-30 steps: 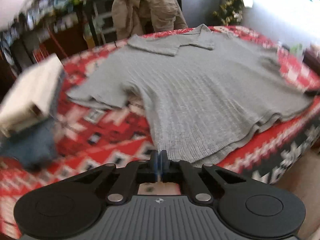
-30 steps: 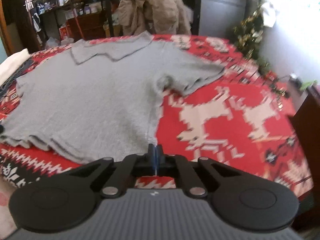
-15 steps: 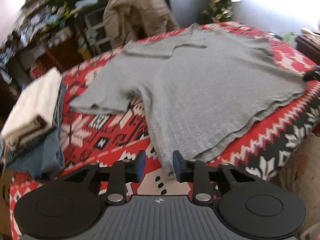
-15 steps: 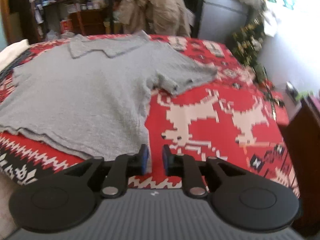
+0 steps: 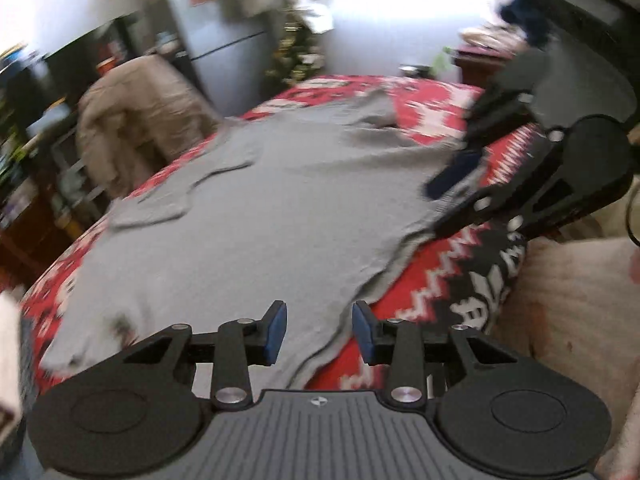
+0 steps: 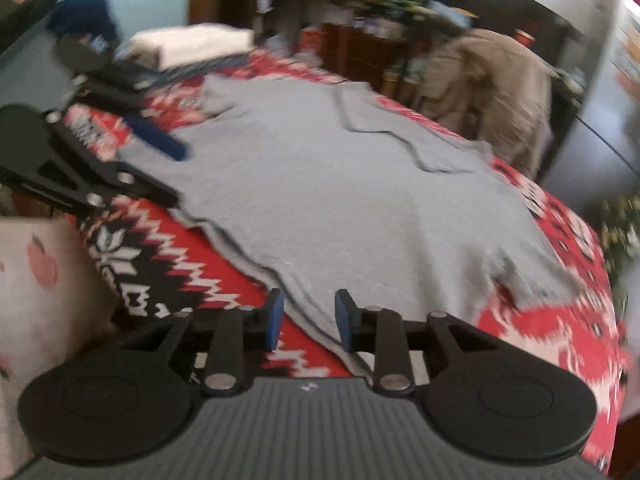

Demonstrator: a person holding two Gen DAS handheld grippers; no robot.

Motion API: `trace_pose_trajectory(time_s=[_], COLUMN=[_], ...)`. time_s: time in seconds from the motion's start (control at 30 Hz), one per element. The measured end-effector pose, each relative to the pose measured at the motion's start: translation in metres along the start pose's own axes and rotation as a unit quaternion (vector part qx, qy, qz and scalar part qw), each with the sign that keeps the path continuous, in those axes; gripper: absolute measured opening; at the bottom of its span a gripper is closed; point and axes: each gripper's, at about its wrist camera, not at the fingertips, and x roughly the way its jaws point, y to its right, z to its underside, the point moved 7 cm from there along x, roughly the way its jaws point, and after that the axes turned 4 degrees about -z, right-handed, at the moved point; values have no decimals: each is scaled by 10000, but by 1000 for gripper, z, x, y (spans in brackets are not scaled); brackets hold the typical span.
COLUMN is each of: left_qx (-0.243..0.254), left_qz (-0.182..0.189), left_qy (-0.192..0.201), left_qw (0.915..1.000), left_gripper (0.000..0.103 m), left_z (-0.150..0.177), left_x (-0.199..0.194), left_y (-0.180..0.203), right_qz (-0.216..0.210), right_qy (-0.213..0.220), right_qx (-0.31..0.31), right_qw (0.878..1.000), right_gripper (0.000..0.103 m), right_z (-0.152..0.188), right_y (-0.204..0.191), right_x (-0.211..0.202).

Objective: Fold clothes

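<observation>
Currently spread flat, collar at the far side: grey short-sleeved collared shirt (image 5: pixel 248 236) on a red, white and black patterned blanket (image 5: pixel 452 280), hem along the near edge.

Left gripper (image 5: pixel 319 330): jaws opening, blue pads apart, nothing pinched. Hem corner of the shirt lying below and between the pads, edge running from 6 o'clock toward 2 o'clock in the left wrist view.

Right gripper (image 6: pixel 307 320): jaws opening, pads released, no fabric clamped. Opposite hem corner lying below the gap, hem edge running toward 10 o'clock in the right wrist view.

Each gripper visible to the other camera: right unit at 2 o'clock in the left view, left unit at 9 o'clock in the right view, both at the hem line.

Beyond the blanket: tan jacket (image 6: pixel 492 92) draped over a chair at 1 o'clock in the right view; folded white and blue laundry stack (image 6: pixel 188 46) at 11 o'clock. Strong motion blur in both views.
</observation>
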Motion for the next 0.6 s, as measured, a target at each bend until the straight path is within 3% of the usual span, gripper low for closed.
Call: trace_pose_trajectory(time_s=[0.2, 0.23, 0.27, 0.37, 0.5, 0.6], left_qx=[948, 971, 979, 972, 840, 452], left_qz=[-35, -12, 18, 215, 294, 368], left_qy=[7, -8, -19, -5, -9, -83], left_qw=[9955, 9953, 9952, 9950, 9960, 9983], left_gripper=[37, 23, 2, 3, 3, 11], left_z=[-1, -1, 0, 2, 6, 9], left_x=[15, 17, 19, 16, 9, 7], left_y=[15, 15, 13, 13, 12, 10], right_qz=[-86, -69, -55, -91, -178, -240], right_qy=[-153, -176, -189, -198, -176, -217], right_qx=[-814, -945, -1051, -1060, -955, -752], right_qw=[9965, 9953, 9943, 9941, 9951, 9966], right_gripper=[30, 28, 27, 7, 4, 9], right_z=[-10, -10, -10, -11, -9, -3], right_y=[-19, -21, -22, -21, -18, -16], right_x=[20, 22, 24, 26, 18, 15])
